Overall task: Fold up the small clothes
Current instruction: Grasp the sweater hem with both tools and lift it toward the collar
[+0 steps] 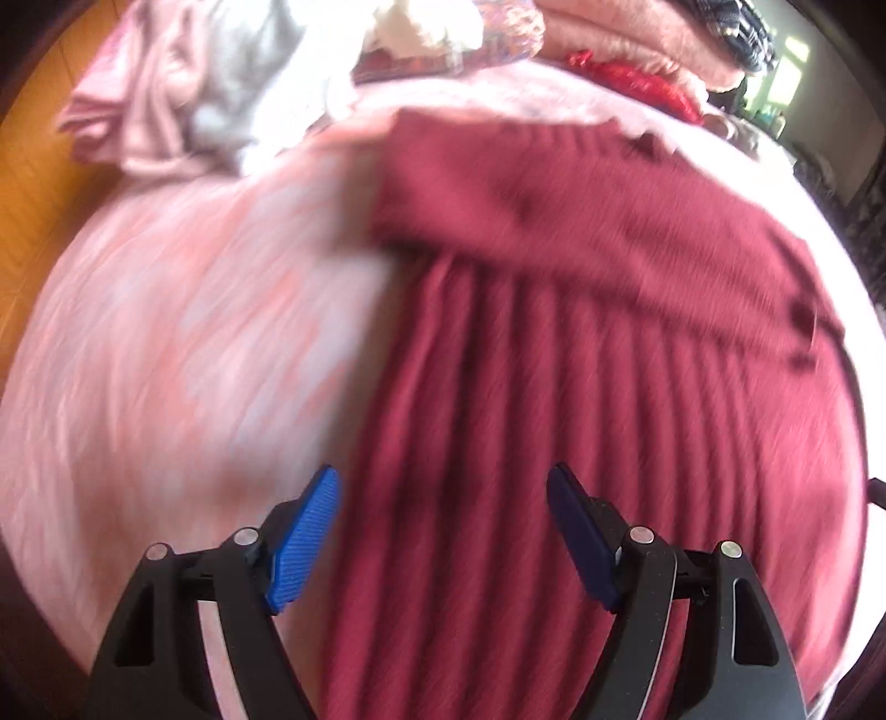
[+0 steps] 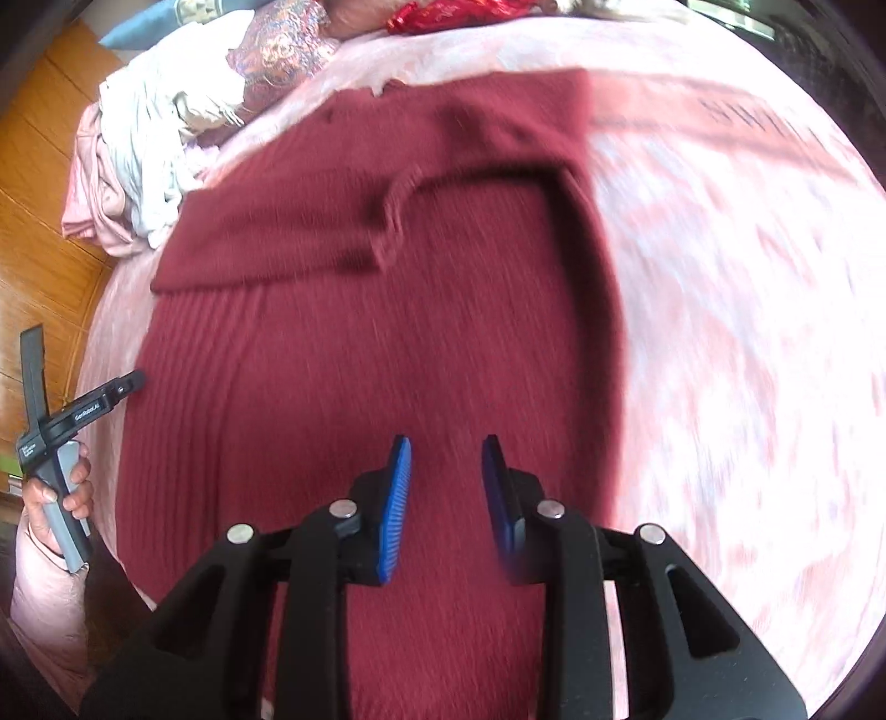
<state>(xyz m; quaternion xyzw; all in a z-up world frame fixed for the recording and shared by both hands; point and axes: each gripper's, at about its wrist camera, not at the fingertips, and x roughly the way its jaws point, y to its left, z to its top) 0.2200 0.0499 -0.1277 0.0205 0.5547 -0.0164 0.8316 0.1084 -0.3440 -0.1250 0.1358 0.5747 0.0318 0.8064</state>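
A dark red ribbed knit sweater (image 1: 581, 343) lies flat on a pink bedspread (image 1: 183, 343). One sleeve is folded across its upper part. It fills the middle of the right wrist view (image 2: 376, 343) too. My left gripper (image 1: 443, 482) is open and empty, over the sweater's lower left edge. My right gripper (image 2: 446, 448) is open with a narrower gap and empty, over the sweater's lower body. The left gripper (image 2: 66, 421) also shows at the left edge of the right wrist view, held in a hand beside the sweater.
A pile of white and pink clothes (image 2: 155, 138) sits at the bed's far left corner. A patterned pillow (image 2: 282, 50) and a red item (image 2: 443, 14) lie at the head of the bed. Wooden floor (image 2: 33, 183) is to the left.
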